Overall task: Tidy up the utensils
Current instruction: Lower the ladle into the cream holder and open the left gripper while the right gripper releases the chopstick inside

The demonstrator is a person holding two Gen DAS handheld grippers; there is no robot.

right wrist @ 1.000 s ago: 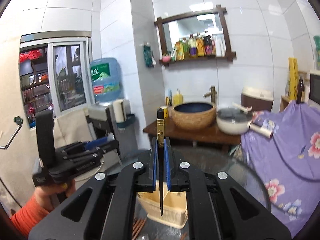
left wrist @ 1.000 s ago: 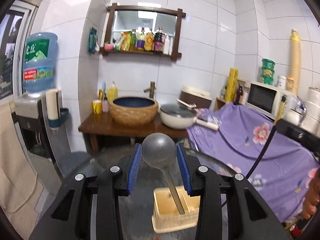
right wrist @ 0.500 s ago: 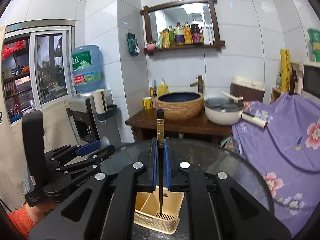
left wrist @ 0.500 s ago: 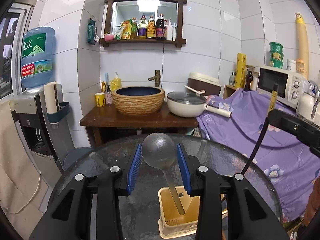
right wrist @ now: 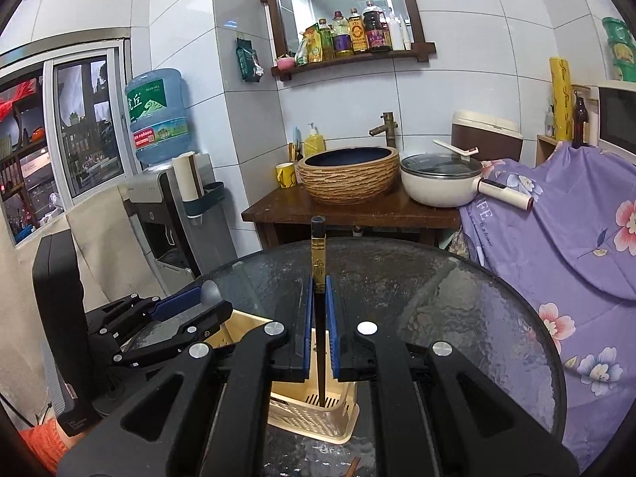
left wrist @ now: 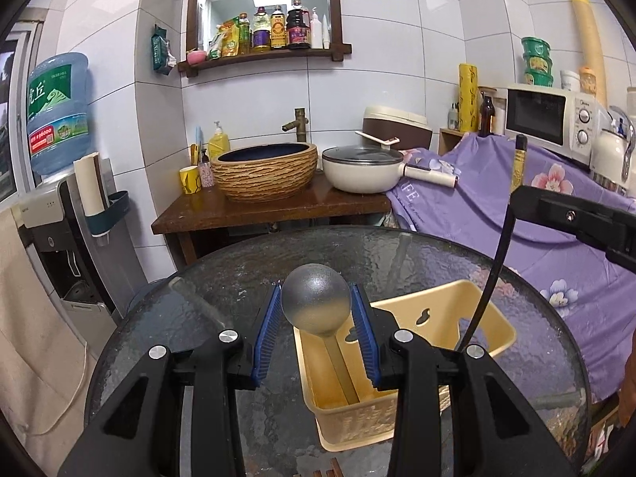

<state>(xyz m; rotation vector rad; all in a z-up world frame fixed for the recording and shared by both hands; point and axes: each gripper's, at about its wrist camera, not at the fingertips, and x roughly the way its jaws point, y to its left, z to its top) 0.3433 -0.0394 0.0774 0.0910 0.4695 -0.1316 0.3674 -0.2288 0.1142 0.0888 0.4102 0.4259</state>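
Pinching spoon (left wrist: 316, 305) (left gripper (left wrist: 317, 332)) and chopsticks (right wrist: 318, 278) (right gripper (right wrist: 318, 332)) upright, long axes vertical, tips inside caddy (left wrist: 401, 361) directly below.

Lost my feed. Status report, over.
Left tongs shut on spoon, handle in yellow caddy. Right tongs shut on black chopstick, tip in caddy. Nothing blocking.

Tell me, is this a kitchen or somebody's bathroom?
Probably a small home kitchen. A microwave, a rice cooker and a lidded pan stand by the tiled wall, and sauce bottles line a shelf. The basin sink looks bathroom-like, though.
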